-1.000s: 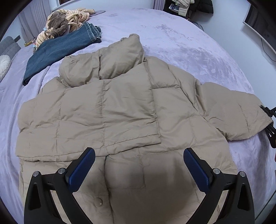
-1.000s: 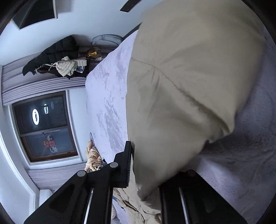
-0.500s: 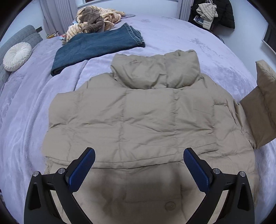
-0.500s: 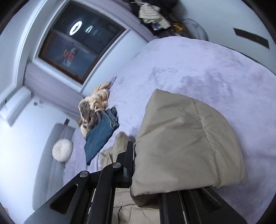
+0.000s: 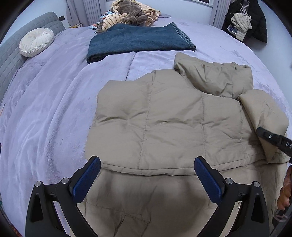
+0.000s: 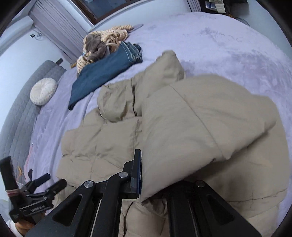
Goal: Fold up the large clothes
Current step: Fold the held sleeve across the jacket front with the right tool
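A beige puffer jacket [image 5: 164, 120] lies spread on the lilac bed, hood [image 5: 215, 80] at the far right. My left gripper [image 5: 146, 178] is open and empty, hovering above the jacket's near hem. My right gripper [image 6: 153, 175] is shut on the jacket's right sleeve [image 6: 204, 124] and holds it folded over the jacket body. The right gripper [image 5: 273, 138] shows at the right edge of the left wrist view with the sleeve [image 5: 264, 113]. The left gripper [image 6: 36, 196] shows low left in the right wrist view.
Folded blue jeans [image 5: 135, 40] lie at the far side of the bed, with a striped pile of clothes [image 5: 127, 16] behind. A round white cushion [image 5: 36, 42] rests against the grey headboard [image 5: 11, 54]. Dark coats [image 5: 250, 20] hang at the back right.
My right gripper has carried the sleeve up and inward, from flat at the bed's right over the jacket body. My left gripper's view has swung left; it stays open.
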`<state>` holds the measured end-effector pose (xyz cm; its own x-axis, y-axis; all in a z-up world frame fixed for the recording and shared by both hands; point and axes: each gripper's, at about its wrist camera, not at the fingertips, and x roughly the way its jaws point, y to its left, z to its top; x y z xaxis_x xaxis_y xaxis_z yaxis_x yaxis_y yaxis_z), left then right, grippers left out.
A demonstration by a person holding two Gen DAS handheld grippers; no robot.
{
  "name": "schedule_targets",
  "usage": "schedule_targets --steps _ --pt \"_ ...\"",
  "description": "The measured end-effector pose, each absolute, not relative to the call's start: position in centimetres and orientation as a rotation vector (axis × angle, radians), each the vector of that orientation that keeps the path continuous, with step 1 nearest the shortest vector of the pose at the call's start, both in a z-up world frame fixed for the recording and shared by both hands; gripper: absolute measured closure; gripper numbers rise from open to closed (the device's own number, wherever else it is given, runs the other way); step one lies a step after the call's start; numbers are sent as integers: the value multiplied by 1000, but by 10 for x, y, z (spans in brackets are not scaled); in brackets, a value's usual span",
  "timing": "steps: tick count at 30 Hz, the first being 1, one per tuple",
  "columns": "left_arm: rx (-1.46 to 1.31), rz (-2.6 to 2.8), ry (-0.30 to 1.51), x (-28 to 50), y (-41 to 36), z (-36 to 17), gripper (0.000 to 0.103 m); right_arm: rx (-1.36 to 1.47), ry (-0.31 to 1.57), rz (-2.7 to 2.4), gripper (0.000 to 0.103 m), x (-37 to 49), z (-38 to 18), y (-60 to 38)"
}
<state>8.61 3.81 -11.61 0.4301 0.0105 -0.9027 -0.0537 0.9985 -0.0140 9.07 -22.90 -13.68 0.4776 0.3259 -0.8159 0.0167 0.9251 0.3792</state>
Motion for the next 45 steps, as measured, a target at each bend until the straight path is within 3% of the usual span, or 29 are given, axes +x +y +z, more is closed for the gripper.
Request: schedule_targets --steps 4,8,9,13,19,20,21,22,28,33,34,35,36,38,45 --pt "-62 32 1139 90 41 -123 1 360 1124 151 90 87 -161 -226" --pt "-73 2 1122 96 35 -118 1 429 1137 192 35 80 -148 -232" --pt "-79 -10 1114 99 34 -116 1 431 1126 191 31 77 -142 -234" --pt "-130 -41 1105 109 38 -111 1 513 1071 123 31 61 -120 -267" --pt "-165 -99 1074 118 51 -104 1 881 976 -27 34 59 -127 -344" --pt "-172 -117 1070 117 52 -103 1 932 961 -28 59 62 -128 -349" --pt "-188 -145 1066 118 55 -101 1 952 959 -21 91 68 -127 -350" --pt "-213 -173 1066 118 59 -100 1 949 943 -3 94 73 -123 -347" --pt "-455 -322 1074 120 85 -99 1 599 937 258 94 108 -79 -243" --pt "-673 -452 1096 123 93 -108 1 292 1048 394 92 108 -89 -145" --pt "-696 -472 1097 125 92 -109 1 246 1089 410 90 107 -98 -131" --pt "-714 -493 1102 126 90 -111 1 205 1129 423 77 106 -108 -119" --pt "-727 -505 1109 128 87 -112 1 178 1163 431 57 105 -117 -111" --pt "-736 -520 1125 133 78 -116 1 170 1206 450 40 98 -125 -105" --pt "-640 -533 1211 149 38 -138 1 403 1213 337 40 55 -120 -209"
